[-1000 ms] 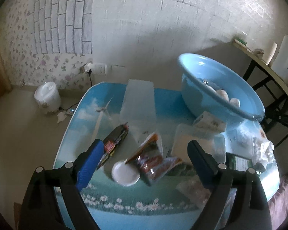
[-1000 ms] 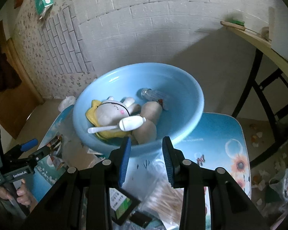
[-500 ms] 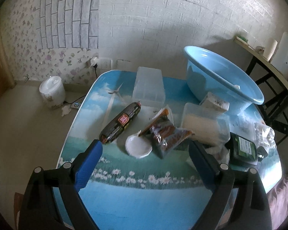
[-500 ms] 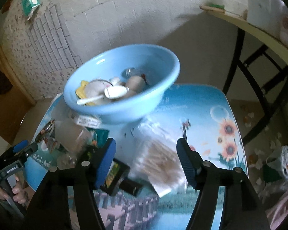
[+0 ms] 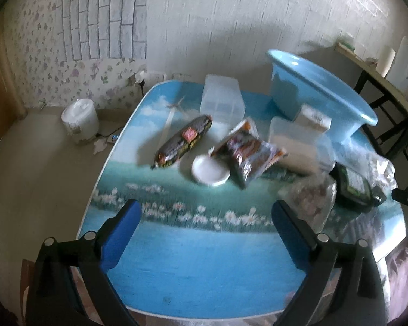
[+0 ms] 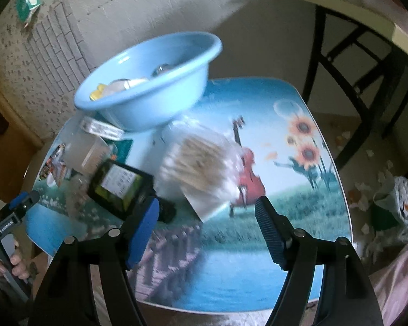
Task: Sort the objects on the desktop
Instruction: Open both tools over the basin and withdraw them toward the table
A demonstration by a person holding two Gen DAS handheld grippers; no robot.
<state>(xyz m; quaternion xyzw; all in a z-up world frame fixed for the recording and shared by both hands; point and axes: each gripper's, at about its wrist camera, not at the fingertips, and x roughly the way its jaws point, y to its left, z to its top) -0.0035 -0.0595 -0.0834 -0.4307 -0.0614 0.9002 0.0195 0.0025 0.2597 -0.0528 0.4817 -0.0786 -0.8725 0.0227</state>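
My left gripper point(image 5: 204, 217) is open and empty above the table's near edge. Beyond it lie a dark sausage pack point(image 5: 183, 141), a white lid point(image 5: 210, 169), a brown snack bag point(image 5: 249, 152) and a clear box point(image 5: 299, 146). A blue basin point(image 5: 321, 103) holding toys stands at the back right; it also shows in the right wrist view point(image 6: 149, 81). My right gripper point(image 6: 206, 217) is open and empty, just short of a clear bag of cotton swabs point(image 6: 201, 168) and a dark green packet point(image 6: 119, 187).
A clear lidded container point(image 5: 221, 102) stands at the table's back. The picture-printed table point(image 5: 204, 258) has a curved front edge. A rice cooker point(image 5: 80, 121) sits on the floor left. A black-legged side table point(image 6: 353, 54) and a bin point(image 6: 394, 203) stand to the right.
Both grippers have pulled back from the objects toward the table's near edge. The right gripper has opened wider and has left the basin.
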